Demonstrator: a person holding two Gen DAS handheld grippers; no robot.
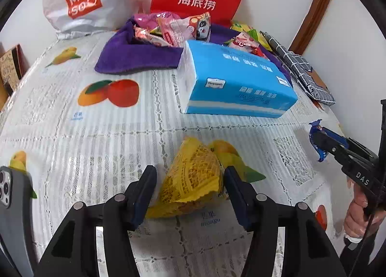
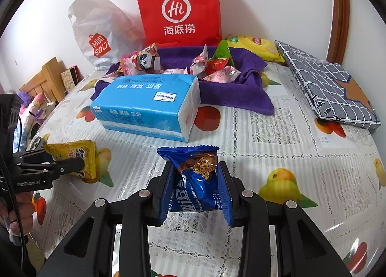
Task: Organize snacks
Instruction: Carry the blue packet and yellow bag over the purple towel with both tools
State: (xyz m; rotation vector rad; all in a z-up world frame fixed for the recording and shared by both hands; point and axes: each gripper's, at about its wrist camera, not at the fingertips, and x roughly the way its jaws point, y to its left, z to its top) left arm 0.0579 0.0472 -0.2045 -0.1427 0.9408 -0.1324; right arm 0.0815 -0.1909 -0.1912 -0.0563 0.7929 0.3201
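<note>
Yellow packet [image 1: 193, 175]: lies on the fruit-print tablecloth [image 1: 96, 132], between the left gripper [image 1: 190, 195] pads; light, crinkly, likely slippery.
Hold: mid-body, not the edge seal.
Left claw: apparently released, astride it.
Right gripper [image 2: 196, 192]: clenched on the blue cookie packet [image 2: 195, 180], lifted.

Right gripper [image 2: 196, 195] at lower centre clamped on blue cookie packet [image 2: 195, 180], left gripper [image 2: 84, 165] at left edge around yellow snack packet [image 2: 77, 156], blue tissue pack [image 2: 147, 105] at centre, purple towel [image 2: 241, 93] with snacks behind, red paper bag [image 2: 178, 7] at top.
</note>
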